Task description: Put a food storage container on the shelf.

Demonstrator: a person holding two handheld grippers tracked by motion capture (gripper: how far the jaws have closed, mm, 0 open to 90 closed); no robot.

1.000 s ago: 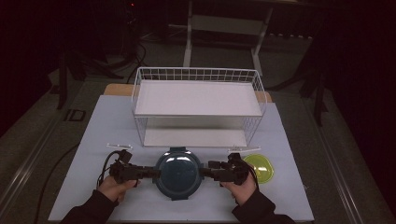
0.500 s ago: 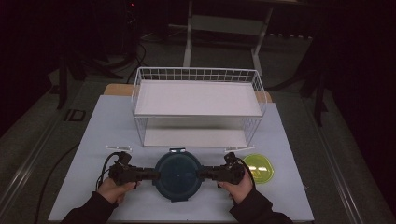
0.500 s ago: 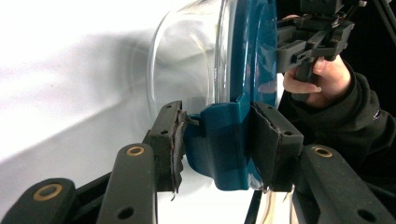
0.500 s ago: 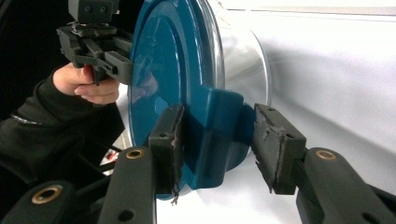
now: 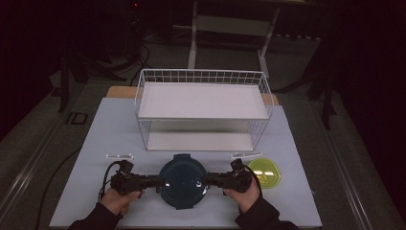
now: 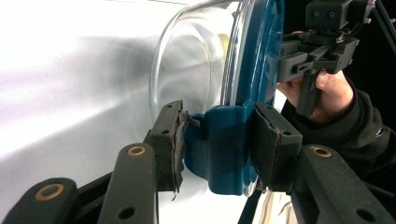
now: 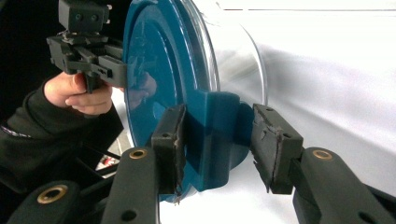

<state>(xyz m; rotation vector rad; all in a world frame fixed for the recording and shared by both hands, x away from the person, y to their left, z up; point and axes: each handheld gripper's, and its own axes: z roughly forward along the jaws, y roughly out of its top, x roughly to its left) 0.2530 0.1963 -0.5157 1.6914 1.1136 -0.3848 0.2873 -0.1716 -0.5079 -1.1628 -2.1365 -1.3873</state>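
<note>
1. In the high view I saw the round glass container with the teal lid (image 5: 182,180) sitting on the white table (image 5: 115,129), near the front edge and in front of the white wire shelf rack (image 5: 203,108). My left gripper (image 5: 155,182) met the lid's left side and my right gripper (image 5: 209,180) met its right side, each held level in a hand. A yellow-green lid (image 5: 266,172) lay just beside the right hand (image 5: 245,194), apart from the container.

2. In the left gripper view the left gripper (image 6: 218,149) had both pads pressed on the teal latch tab (image 6: 219,144) at the lid's rim, jaws at a middling width, clamped on it. The clear glass bowl (image 6: 191,70) showed on one side of the lid, and the right gripper (image 6: 317,51), in its hand, showed at the container's far side.

3. In the right gripper view the right gripper (image 7: 219,144) had just been closing, with the opposite latch tab (image 7: 212,140) between its jaws. One pad touched the tab on the lid's face side; the other pad stood a little apart from it, so I took that grip as not yet tight. The left gripper (image 7: 88,51) showed at the far rim.
</note>
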